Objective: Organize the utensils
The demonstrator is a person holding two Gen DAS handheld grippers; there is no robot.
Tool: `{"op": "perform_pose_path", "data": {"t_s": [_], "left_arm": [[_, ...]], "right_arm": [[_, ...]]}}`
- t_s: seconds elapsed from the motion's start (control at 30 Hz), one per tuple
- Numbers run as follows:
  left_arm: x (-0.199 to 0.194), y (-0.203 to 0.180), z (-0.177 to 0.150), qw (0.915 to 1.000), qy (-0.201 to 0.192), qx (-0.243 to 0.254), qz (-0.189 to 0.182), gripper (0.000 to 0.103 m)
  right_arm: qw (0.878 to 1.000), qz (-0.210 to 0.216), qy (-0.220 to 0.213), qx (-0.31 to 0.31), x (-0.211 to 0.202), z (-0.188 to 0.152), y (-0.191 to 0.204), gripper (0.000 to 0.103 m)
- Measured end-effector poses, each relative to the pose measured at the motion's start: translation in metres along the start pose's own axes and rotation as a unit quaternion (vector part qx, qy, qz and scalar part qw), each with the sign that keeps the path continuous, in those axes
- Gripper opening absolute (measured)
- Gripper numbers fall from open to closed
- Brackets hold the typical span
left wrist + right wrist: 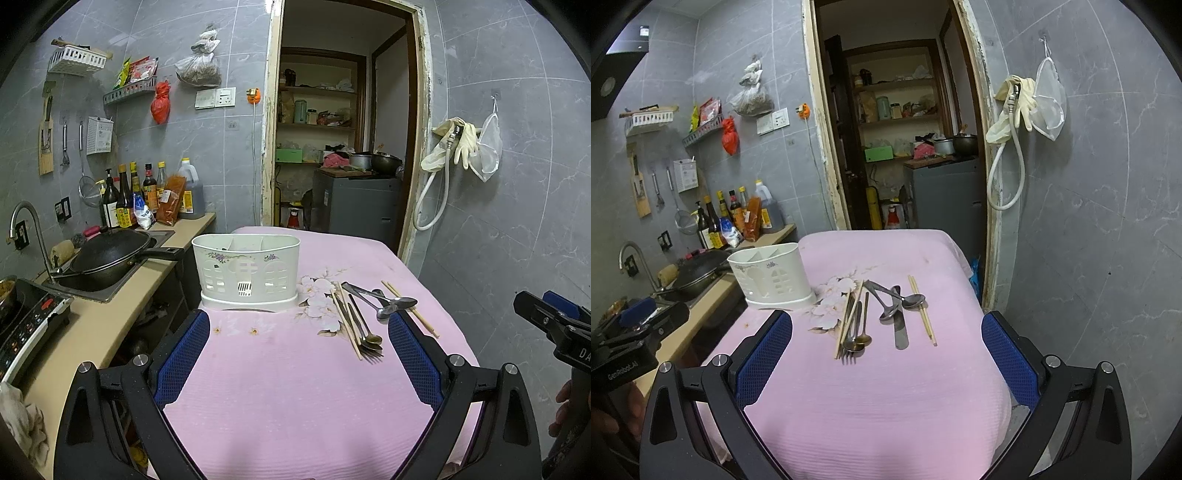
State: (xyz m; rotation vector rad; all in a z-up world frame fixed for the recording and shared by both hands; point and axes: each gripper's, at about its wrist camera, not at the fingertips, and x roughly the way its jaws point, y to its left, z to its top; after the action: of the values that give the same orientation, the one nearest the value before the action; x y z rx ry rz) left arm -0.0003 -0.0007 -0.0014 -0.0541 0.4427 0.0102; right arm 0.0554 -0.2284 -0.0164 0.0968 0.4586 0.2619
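Our left tool [299, 328] and right tool [886, 332] both hang over the pink-clothed bench [879, 406] with fingers spread wide, holding nothing. The white utensil holder [245, 271] stands upright at the bench's far left. Just beside it on the right, the spoons [905, 301], fork [849, 350] and chopsticks [923, 314] lie loose. A wok [110, 254] sits in the sink beyond.

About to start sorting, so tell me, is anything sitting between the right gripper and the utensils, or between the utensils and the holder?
Nothing visible does. The right gripper is open over bare pink cloth, with the utensils straight ahead. Between them and the white holder, to their left, lies only cloth.
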Motion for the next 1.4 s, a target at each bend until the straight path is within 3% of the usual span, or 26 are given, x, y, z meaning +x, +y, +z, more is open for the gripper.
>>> {"op": "perform_pose_path", "data": {"t_s": [1.4], "left_arm": [[0.0015, -0.0003, -0.0008, 1.0000, 0.002, -0.001, 0.000, 0.095]], "right_arm": [[1.000, 0.002, 0.002, 0.002, 0.0021, 0.0005, -0.0011, 0.103]]}}
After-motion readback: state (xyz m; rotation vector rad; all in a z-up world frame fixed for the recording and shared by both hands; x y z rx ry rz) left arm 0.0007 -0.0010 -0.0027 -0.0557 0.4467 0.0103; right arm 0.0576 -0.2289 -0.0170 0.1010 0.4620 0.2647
